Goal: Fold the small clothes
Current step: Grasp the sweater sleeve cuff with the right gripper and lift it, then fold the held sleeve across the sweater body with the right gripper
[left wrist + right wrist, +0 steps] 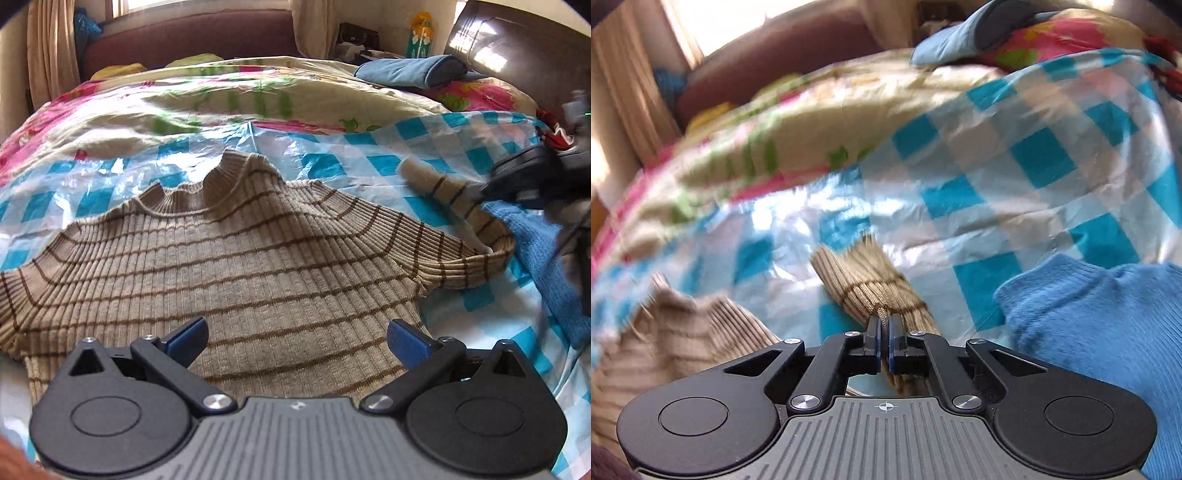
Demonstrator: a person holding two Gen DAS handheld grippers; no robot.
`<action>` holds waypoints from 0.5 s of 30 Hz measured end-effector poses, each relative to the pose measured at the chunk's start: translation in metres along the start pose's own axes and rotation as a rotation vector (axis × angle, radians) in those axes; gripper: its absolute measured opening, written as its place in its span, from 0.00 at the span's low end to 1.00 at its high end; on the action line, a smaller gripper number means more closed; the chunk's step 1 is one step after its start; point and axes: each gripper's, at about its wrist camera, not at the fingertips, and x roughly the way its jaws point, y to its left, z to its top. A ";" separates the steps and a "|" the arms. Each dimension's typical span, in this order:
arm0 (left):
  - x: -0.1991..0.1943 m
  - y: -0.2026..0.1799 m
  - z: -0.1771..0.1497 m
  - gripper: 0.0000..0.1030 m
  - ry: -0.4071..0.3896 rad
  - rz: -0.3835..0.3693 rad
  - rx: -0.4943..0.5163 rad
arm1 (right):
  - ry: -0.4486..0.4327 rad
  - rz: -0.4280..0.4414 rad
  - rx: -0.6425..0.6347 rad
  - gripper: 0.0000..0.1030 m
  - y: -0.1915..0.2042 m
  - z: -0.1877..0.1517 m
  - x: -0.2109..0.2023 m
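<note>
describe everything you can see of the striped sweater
The sweater is beige ribbed knit with thin brown stripes and a ruffled high collar. It lies spread on the checked sheet, its chest humped. The right gripper is shut on one sleeve near the cuff, holding it off the sheet. The left gripper is open over the body.

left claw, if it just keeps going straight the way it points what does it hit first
Probably the striped sweater: the open left claw hovers over its body, aimed toward the collar. How high it sits above the knit is unclear, so it may skim over onto the checkered sheet beyond.
</note>
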 end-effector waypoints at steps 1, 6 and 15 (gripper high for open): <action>-0.002 0.002 -0.001 1.00 -0.002 -0.006 -0.012 | -0.030 0.010 0.031 0.02 -0.004 0.004 -0.010; -0.018 0.011 -0.003 1.00 -0.046 -0.022 -0.051 | -0.176 0.076 0.167 0.02 -0.011 0.017 -0.059; -0.059 0.074 -0.020 1.00 -0.138 0.056 -0.143 | -0.217 0.321 -0.045 0.03 0.140 0.023 -0.080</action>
